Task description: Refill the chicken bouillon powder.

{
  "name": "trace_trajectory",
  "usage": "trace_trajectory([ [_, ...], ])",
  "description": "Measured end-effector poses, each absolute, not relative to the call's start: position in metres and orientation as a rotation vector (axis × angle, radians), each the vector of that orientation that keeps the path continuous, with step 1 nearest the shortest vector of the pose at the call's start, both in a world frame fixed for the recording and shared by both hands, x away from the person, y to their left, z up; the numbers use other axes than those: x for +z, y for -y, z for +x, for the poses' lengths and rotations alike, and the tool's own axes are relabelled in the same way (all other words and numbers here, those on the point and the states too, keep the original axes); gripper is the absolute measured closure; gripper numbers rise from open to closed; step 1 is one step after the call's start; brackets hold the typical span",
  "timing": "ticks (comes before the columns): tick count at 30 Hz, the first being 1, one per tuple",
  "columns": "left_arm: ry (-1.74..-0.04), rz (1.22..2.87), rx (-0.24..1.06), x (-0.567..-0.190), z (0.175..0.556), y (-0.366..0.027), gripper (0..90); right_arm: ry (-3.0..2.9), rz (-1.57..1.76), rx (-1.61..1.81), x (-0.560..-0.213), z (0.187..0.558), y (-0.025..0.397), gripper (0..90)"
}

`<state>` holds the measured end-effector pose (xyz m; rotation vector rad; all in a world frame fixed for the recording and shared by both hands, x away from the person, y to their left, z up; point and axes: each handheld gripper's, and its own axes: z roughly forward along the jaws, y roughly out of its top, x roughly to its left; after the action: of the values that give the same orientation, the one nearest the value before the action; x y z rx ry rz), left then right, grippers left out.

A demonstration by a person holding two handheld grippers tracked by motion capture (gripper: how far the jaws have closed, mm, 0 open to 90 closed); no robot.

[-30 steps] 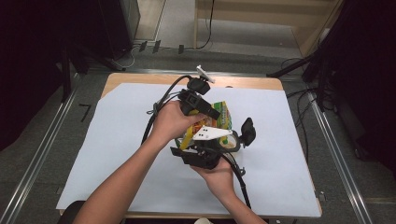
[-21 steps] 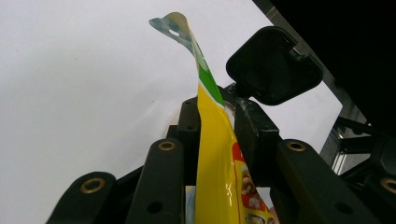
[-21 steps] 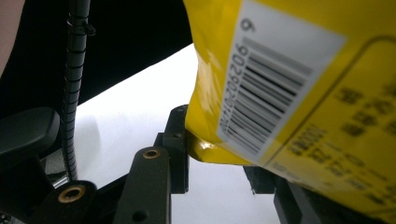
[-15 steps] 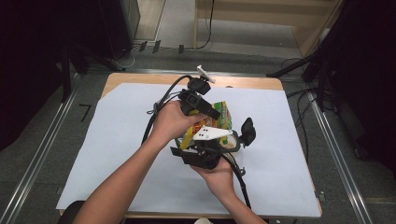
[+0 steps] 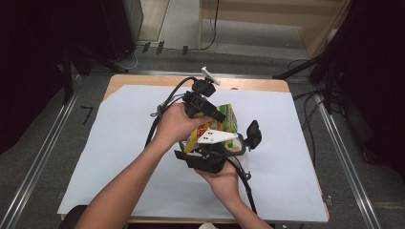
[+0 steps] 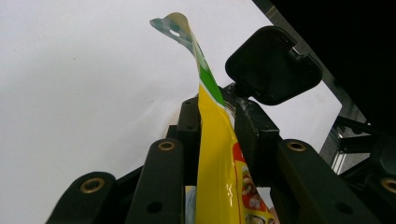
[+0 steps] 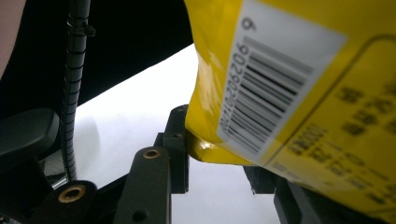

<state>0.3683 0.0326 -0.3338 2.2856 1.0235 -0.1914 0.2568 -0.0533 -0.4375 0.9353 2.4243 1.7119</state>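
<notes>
Both tools clamp one yellow packet (image 6: 212, 154): left tool (image 6: 212, 116), right tool (image 7: 217, 154). Likely tearing it open; next, pull apart.

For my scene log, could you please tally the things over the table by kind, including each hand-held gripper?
Hand-held gripper: 2, the left hand-held gripper and the right hand-held gripper, both clamped on the packet.
Yellow snack packet: 1.
White paper sheet covering the table: 1.
Total: 4.
</notes>
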Motion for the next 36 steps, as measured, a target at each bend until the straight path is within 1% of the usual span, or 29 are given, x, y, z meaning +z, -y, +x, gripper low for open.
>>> trace_trajectory([
  [36, -1.016, 2.324, -0.19, -0.329, 0.3682, -0.0255, 71.8, -2.407, 0.976, 1.771, -0.4335, 0.2553, 0.055, 67.6],
])
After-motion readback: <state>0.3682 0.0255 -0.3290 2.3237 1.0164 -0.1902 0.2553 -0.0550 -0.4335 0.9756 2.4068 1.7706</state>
